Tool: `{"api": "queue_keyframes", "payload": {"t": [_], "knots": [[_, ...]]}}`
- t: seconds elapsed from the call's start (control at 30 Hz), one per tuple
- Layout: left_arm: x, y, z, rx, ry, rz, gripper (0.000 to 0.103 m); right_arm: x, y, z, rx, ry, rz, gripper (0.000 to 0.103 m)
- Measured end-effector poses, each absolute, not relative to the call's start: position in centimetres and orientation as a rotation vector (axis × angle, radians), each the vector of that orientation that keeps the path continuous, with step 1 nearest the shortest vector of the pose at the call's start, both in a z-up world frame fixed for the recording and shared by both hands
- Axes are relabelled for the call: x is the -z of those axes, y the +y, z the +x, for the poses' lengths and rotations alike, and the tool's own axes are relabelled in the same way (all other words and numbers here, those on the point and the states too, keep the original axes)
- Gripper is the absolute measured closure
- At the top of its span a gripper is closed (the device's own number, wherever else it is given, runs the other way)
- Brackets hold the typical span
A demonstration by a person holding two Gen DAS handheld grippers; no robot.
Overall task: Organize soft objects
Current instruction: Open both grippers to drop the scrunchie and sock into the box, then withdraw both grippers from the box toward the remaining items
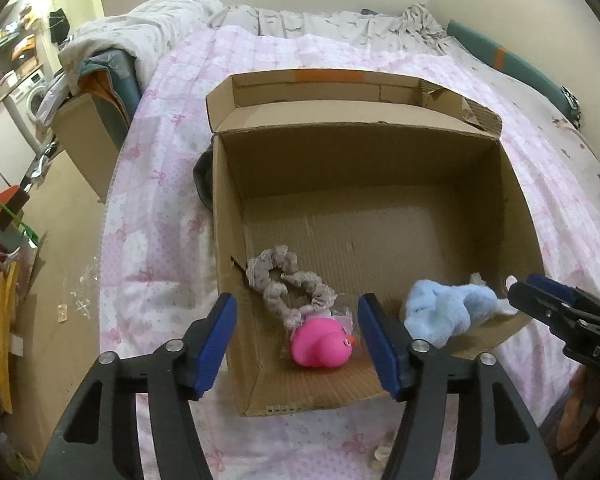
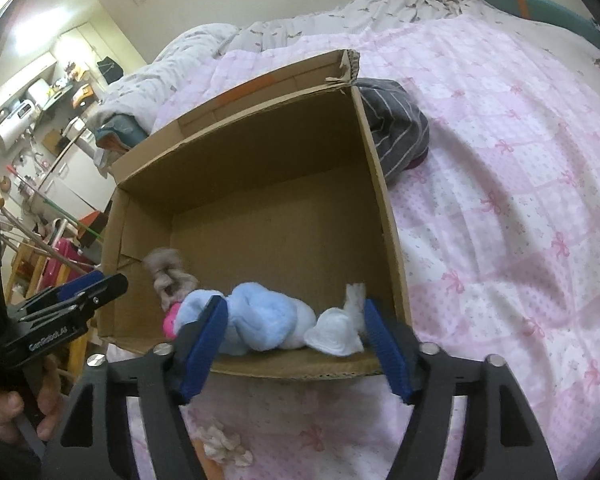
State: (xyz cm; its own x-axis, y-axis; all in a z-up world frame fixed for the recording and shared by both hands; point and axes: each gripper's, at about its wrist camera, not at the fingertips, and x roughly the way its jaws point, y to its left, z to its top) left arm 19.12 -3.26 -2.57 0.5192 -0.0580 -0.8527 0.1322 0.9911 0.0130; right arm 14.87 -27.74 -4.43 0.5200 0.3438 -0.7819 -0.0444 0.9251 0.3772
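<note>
On the pink quilt point(image 1: 152, 216): open brown cardboard box point(image 1: 380, 160).
Near corner: pink rubber duck point(image 1: 320, 344), fluffy blue sock point(image 2: 260, 320).
Your left gripper point(image 1: 296, 344): spread wide, empty.
Your right gripper point(image 2: 296, 340): spread wide, empty.

The cardboard box point(image 1: 512, 208) is open on top. Its far half is bare floor; the near edge is crowded by a scrunchie point(image 1: 288, 284), pink duck point(image 1: 320, 344) and blue plush point(image 1: 444, 312). A striped cloth point(image 2: 396, 128) lies against the box's right wall on the bed point(image 2: 520, 184).
</note>
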Motion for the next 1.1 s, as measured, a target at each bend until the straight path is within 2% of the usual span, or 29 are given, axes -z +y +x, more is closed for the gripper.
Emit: {"api": "queue_keyframes", "payload": {"t": [0.17,0.53,1.1], "knots": [[2.6,-3.6,18.5,0.107,1.025,0.116,0.040,4.3,-27.2,14.6,-0.221,0.998,0.284,0.024],[1.6,-2.5,17.1,0.107,1.036,0.041,0.040,3.9,-27.0,13.8,-0.211,0.989,0.269,0.024],[2.4,-2.0,10.6,0.086,1.087,0.004,0.040,3.0,-25.9,8.6,-0.252,1.010,0.288,0.024]]}}
